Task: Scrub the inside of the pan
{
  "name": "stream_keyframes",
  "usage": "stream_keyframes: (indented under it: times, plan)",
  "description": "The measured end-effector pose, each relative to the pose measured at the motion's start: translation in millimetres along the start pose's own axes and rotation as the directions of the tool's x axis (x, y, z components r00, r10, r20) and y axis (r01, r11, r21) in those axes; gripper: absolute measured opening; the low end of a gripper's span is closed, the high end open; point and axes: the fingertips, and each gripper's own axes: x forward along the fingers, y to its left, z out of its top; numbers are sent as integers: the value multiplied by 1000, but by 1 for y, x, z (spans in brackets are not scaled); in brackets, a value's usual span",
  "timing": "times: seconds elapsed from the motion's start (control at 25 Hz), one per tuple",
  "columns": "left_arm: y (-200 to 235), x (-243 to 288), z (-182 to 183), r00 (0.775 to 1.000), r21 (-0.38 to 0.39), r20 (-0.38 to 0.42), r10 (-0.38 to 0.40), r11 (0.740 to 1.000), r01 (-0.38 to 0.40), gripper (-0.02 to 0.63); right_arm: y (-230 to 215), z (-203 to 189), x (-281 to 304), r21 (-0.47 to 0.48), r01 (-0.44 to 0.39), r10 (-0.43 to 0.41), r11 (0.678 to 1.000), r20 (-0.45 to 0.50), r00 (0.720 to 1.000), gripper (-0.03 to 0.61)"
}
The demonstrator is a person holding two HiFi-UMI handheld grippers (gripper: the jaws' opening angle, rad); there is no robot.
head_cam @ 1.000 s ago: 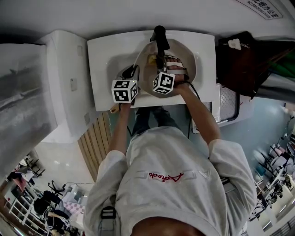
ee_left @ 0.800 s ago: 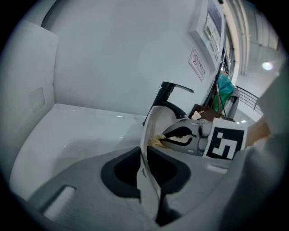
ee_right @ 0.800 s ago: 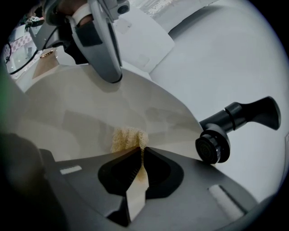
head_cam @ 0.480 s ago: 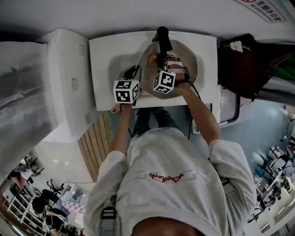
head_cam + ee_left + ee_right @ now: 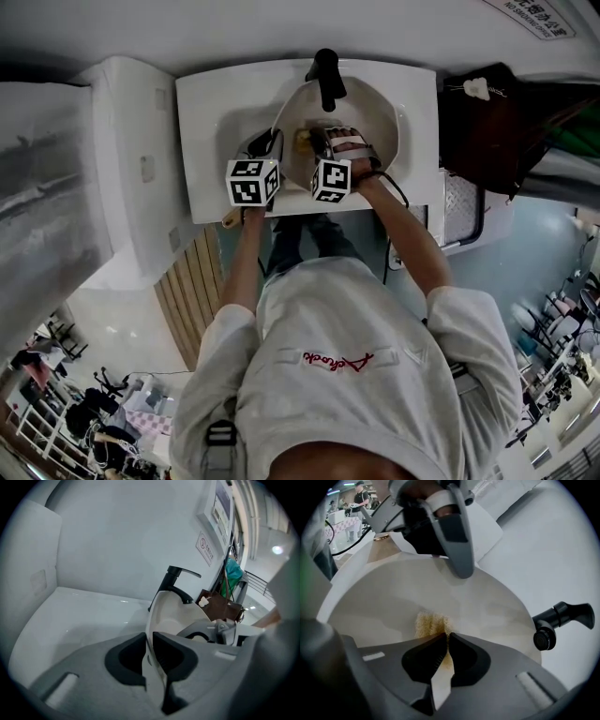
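Observation:
A cream pan (image 5: pixel 380 117) sits tilted in the white basin under a black faucet (image 5: pixel 325 73). My left gripper (image 5: pixel 265 147) is at the pan's left edge. In the left gripper view the thin pan rim (image 5: pixel 151 620) runs between its jaws, and that gripper (image 5: pixel 150 649) is shut on it. My right gripper (image 5: pixel 316 142) reaches inside the pan and is shut on a yellow scrub sponge (image 5: pixel 430 623). The sponge is pressed against the pan's inner surface (image 5: pixel 389 597). The sponge (image 5: pixel 302 139) also shows as a small yellow patch in the head view.
The white sink counter (image 5: pixel 216 103) surrounds the basin, with a wall behind it. The faucet (image 5: pixel 560 620) stands just past the pan's far rim. A dark bag (image 5: pixel 487 122) hangs to the right of the counter. The left gripper (image 5: pixel 454 541) shows across the pan.
My right gripper and the sponge have slid a little toward the person inside the pan. The left gripper has kept its hold on the rim.

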Motion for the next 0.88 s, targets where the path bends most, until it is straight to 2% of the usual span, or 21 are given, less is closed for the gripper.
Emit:
stream_keyframes:
  times: [0.28,0.4,0.52,0.72,0.88]
  plan:
    - [0,-1,0,1000,0,2,0,1000,0,46,44,-3,-8,-40,-107,107,993,-3,994,26]
    - [0,0,-1,1000,0,3,0,1000,0,46,55,-5,-8,-55,-128,128,990,-5,992,26]
    - [1,1,-3,1000,-2,3,-1,1000,1,46,47,-7,-6,-34,-105,105,994,0,995,26]
    - [0,-1,0,1000,-1,2,-1,1000,1,46,-4,-20,-5,86,-15,16,996,-13,1000,26]
    - [0,0,-1,1000,5,-2,-1,1000,1,46,-39,-35,4,139,49,-43,989,-42,998,26]
